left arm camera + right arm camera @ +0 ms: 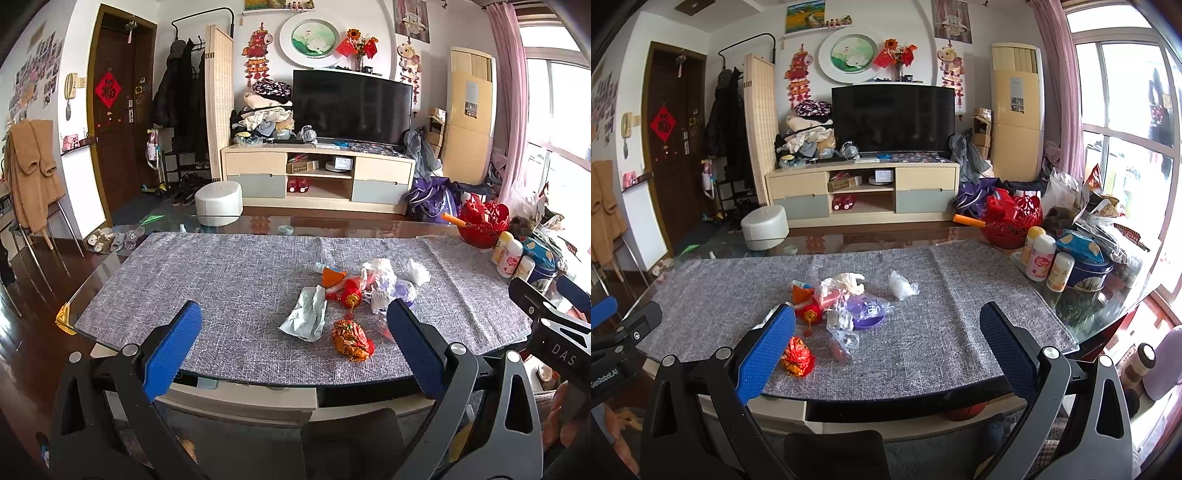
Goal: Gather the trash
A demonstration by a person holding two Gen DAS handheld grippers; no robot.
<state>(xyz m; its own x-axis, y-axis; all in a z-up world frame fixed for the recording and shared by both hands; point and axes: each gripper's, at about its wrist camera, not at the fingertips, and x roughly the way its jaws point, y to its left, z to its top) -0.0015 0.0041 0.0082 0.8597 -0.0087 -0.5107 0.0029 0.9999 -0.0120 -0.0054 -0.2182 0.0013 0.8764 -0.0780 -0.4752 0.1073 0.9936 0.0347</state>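
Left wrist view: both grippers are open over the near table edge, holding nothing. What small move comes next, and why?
Probably ease the left gripper forward and down onto the crumpled red-and-gold foil wrapper. It is the nearest piece of litter on the grey woven table mat, lies apart from the tangled pile behind, and already sits between the open blue fingers. The right gripper is also open and empty.

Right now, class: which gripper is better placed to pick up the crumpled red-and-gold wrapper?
Probably left: the wrapper lies between the left gripper jaws; in the right view it sits beside one jaw.
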